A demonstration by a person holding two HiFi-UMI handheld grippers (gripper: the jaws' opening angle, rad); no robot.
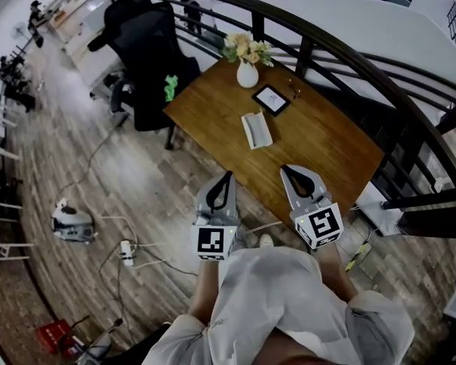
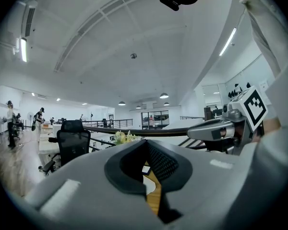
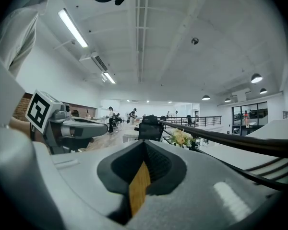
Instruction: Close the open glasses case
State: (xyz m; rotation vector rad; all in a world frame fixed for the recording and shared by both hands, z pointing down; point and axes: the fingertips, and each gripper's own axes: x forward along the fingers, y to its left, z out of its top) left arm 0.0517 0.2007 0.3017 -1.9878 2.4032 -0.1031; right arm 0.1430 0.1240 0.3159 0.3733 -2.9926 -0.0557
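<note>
The open glasses case [image 1: 256, 130] is white and lies near the middle of the wooden table [image 1: 327, 139], its lid folded out flat. Both grippers hang near the table's front edge, well short of the case and apart from it. My left gripper [image 1: 229, 176] is shut, fingertips together, with nothing held. My right gripper [image 1: 288, 169] is likewise shut and empty. Each gripper view looks level across the room; in the left gripper view the right gripper [image 2: 216, 128] shows beside it, and in the right gripper view the left gripper [image 3: 81, 127] shows. Only a strip of table shows between the jaws.
A white vase of flowers [image 1: 247, 58] stands at the table's far corner, a dark framed tablet [image 1: 271, 99] just beyond the case, and a pair of glasses [image 1: 292, 90] near it. A black office chair [image 1: 148, 52] sits left of the table. A curved dark railing [image 1: 365, 67] runs behind.
</note>
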